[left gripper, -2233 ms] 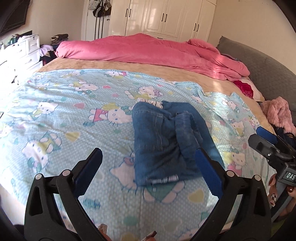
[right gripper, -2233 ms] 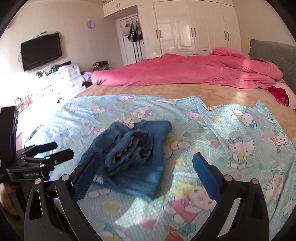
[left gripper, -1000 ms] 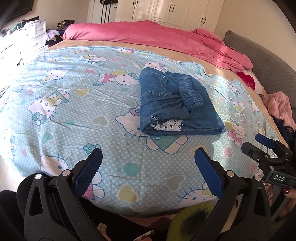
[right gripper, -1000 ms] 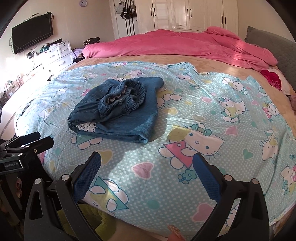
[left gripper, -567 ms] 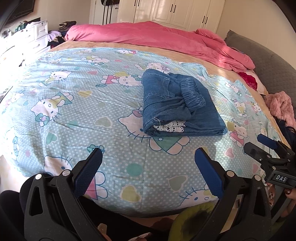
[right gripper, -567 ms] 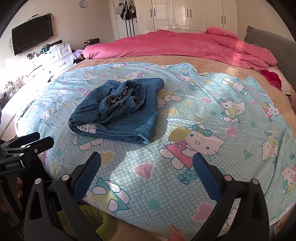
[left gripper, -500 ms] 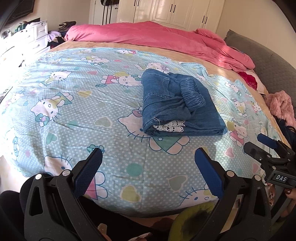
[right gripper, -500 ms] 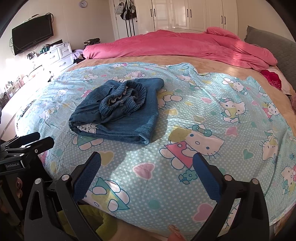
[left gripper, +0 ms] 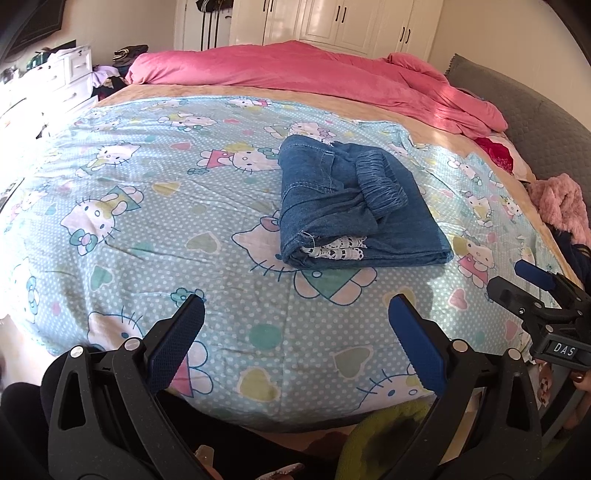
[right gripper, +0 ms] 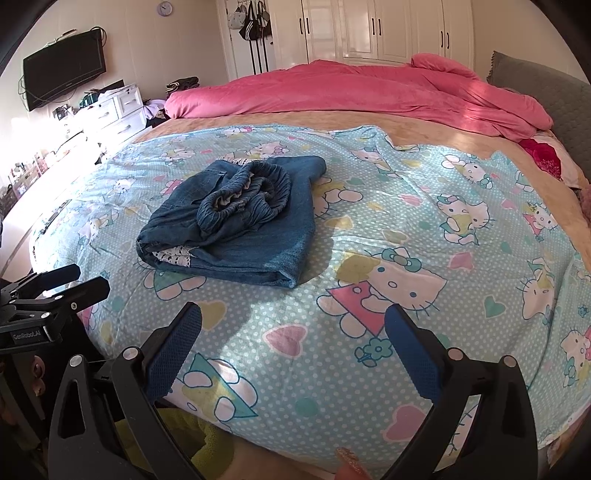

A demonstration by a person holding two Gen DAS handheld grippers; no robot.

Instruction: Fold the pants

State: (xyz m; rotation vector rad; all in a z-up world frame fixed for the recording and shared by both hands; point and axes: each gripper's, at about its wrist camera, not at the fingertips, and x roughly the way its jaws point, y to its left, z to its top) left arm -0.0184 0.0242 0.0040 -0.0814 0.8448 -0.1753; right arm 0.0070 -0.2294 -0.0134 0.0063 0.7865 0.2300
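Observation:
Blue denim pants (left gripper: pixel 354 206) lie folded into a compact bundle on the light-blue cartoon-cat sheet (left gripper: pixel 147 206), with the elastic waistband bunched on top and a strip of white lace showing at the near edge. They also show in the right wrist view (right gripper: pixel 236 221). My left gripper (left gripper: pixel 295 317) is open and empty, held back over the near edge of the bed. My right gripper (right gripper: pixel 291 328) is open and empty, also near the bed's front edge. Each gripper shows in the other's view: the right gripper (left gripper: pixel 532 291) and the left gripper (right gripper: pixel 62 284).
A pink duvet (left gripper: pixel 314 74) is heaped along the far side of the bed. A grey headboard (left gripper: pixel 535 107) and a pink fluffy garment (left gripper: pixel 561 203) are at the right. White drawers (right gripper: pixel 114 110) and a wall TV (right gripper: pixel 62 70) stand to the left. White wardrobes (right gripper: pixel 369 29) line the back.
Both grippers have drawn back from the pants toward the bed's near edge, open and empty throughout. In the last half second almost nothing moved. The folded pants stay in place.

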